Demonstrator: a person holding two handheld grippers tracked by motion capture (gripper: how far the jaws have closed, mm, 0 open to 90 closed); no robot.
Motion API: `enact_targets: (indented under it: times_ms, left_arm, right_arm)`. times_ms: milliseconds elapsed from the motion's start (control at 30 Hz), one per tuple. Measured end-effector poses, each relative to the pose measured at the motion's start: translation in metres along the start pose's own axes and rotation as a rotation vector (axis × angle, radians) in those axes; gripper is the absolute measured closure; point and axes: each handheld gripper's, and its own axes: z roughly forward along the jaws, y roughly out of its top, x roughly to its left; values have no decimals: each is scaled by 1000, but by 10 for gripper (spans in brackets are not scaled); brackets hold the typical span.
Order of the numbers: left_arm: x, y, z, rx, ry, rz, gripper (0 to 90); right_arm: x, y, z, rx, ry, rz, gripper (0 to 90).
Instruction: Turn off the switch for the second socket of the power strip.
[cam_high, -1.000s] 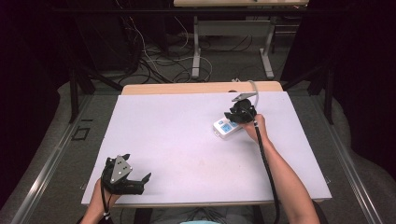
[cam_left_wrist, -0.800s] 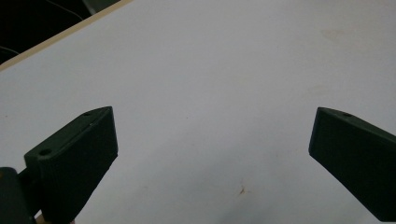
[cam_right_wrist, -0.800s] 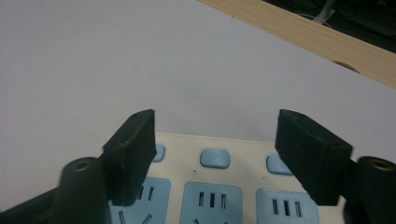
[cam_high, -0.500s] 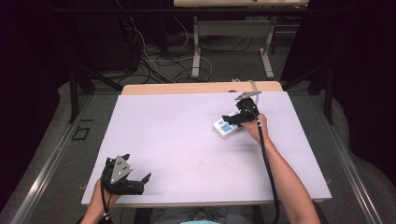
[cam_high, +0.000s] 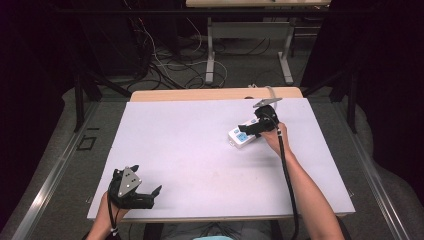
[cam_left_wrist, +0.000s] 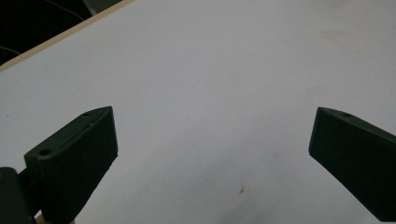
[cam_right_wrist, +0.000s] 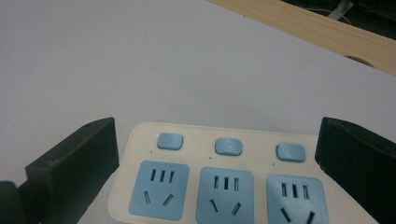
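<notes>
A white power strip with blue sockets and blue buttons lies flat on the white tabletop, right of centre. My right gripper is at its right end. In the right gripper view the power strip sits between the two black jaws, which stand wide on either side without pressing it; the right gripper is open and its jaws have just been opening. At the front left corner my left gripper rests low, and the left gripper has its jaws open over bare tabletop.
A wooden table edge runs along the far side of the white top, with a round hole in it. Beyond it the floor holds tangled cables and metal table legs.
The right gripper's jaws have spread apart and let go of the power strip, which stays lying where it was. The left gripper has not moved.
</notes>
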Motion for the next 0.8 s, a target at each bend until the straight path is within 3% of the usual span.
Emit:
enact_targets:
  times_ms: [333, 367, 500, 567, 800]
  left_arm:
    - [1, 0, 0, -2, 1, 1, 9]
    - [0, 0, 0, -2, 0, 1, 10]
    - [0, 0, 0, 1, 1, 3, 10]
    - [1, 0, 0, 0, 0, 2, 9]
    - [2, 0, 0, 1, 5, 13, 10]
  right_arm:
    - [4, -5, -13, 7, 5, 14, 0]
    - [4, -6, -13, -3, 1, -10, 0]
    - [9, -6, -21, -3, 12, 17, 0]
    - [10, -7, -24, -8, 10, -3, 0]
    - [13, -11, -33, -1, 11, -4, 0]
